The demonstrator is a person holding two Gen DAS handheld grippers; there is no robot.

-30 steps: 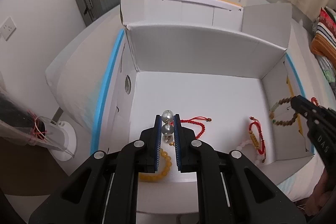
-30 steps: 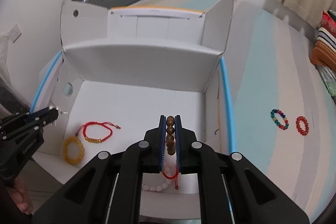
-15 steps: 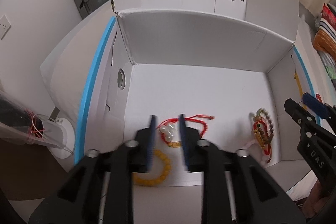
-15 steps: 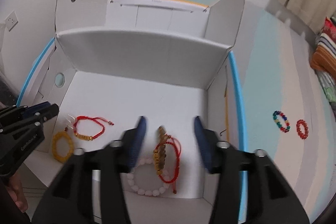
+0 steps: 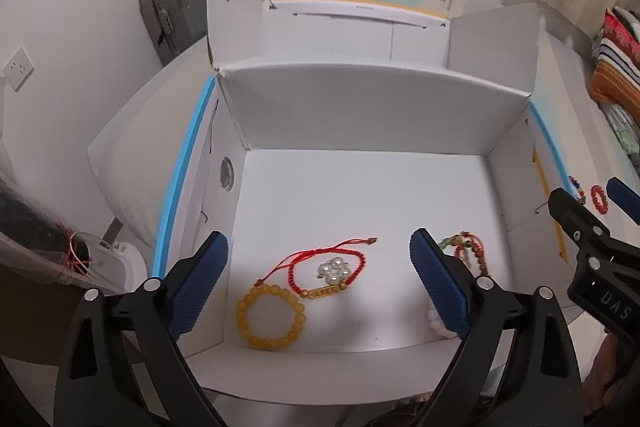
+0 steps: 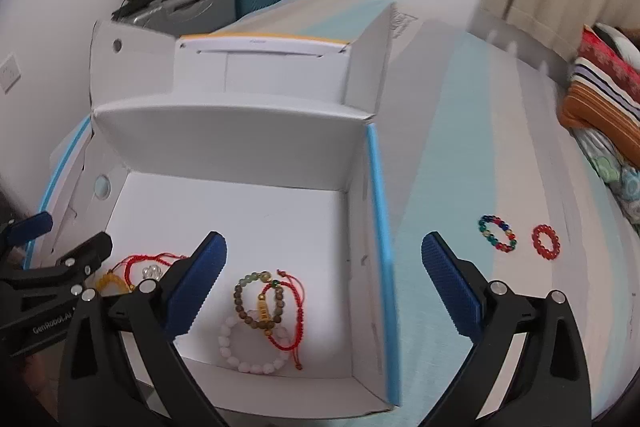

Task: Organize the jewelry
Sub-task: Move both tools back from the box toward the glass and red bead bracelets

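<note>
White cardboard box [image 6: 248, 147] on the bed [image 6: 452, 195] holds most of the jewelry: yellow bead bracelet [image 5: 271, 315], red cord bracelet [image 5: 328, 269] around the pearls [image 5: 335, 270], and a brown bead bracelet [image 6: 259, 301] overlapping a pink one [image 6: 250, 349]. Both the left hand-held gripper [image 5: 318, 285] and the right hand-held gripper [image 6: 324, 285] are spread wide, empty. Two bead rings, multicolour [image 6: 497, 233] and red [image 6: 545, 242], lie outside on the bed. Overlapped strands could tangle and lift together; small rings may slip from blunt pads. Legible writing: "DAS", "GenRobot.AI".
</note>
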